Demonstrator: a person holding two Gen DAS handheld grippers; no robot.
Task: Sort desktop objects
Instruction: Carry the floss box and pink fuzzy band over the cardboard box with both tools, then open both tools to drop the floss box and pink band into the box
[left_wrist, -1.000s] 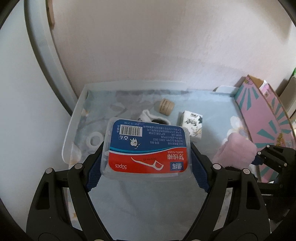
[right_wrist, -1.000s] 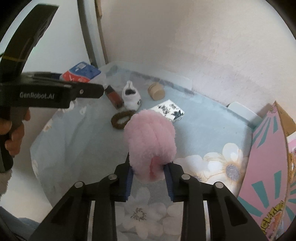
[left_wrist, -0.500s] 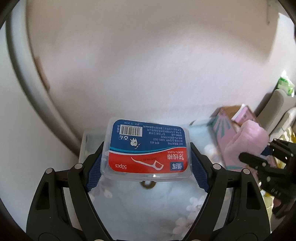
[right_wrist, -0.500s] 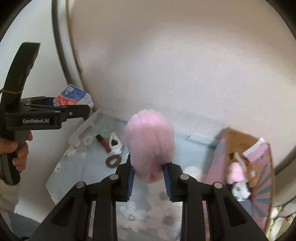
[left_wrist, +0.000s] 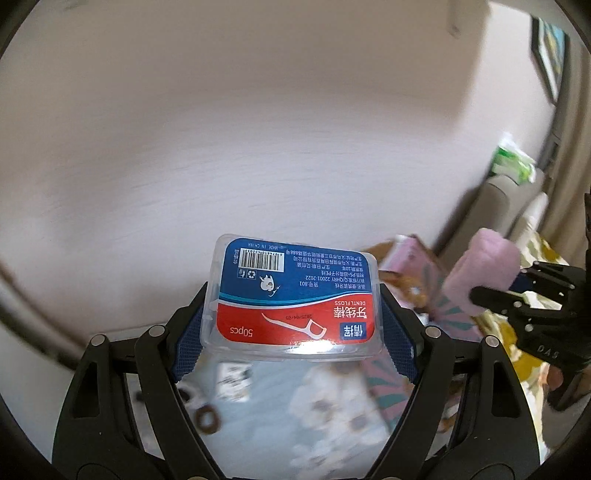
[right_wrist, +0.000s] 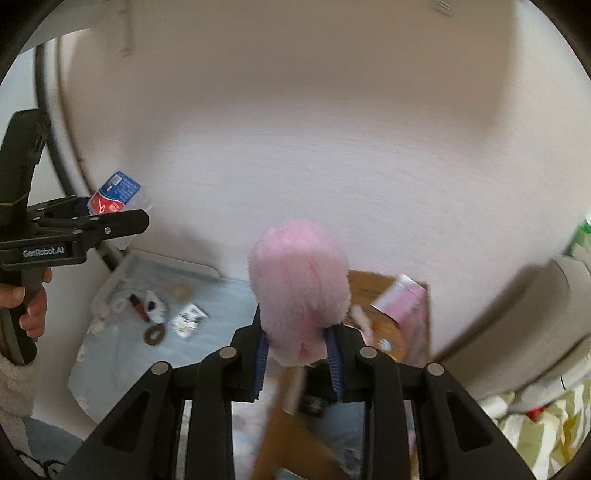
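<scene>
My left gripper (left_wrist: 291, 325) is shut on a clear dental floss box (left_wrist: 295, 295) with a blue and red label, held high above the table. The same floss box (right_wrist: 118, 195) shows at the left of the right wrist view, in the left gripper (right_wrist: 122, 221). My right gripper (right_wrist: 297, 354) is shut on a fluffy pink plush (right_wrist: 299, 288), also raised. That pink plush (left_wrist: 484, 266) appears at the right of the left wrist view. Below lies the table (right_wrist: 110, 354) with a pale blue floral cloth.
On the cloth lie a brown hair ring (right_wrist: 155, 334), a tissue pack (right_wrist: 190, 319), a red lipstick (right_wrist: 137, 306), a white sock (right_wrist: 155, 308) and a small cork lid (right_wrist: 181, 291). An open pink cardboard box (right_wrist: 402, 314) stands to the right, a sofa (right_wrist: 535, 314) beyond it.
Both grippers have risen well above the table and swung right, each keeping its load. The table items have shrunk in view and the cardboard box and sofa have come into sight.
</scene>
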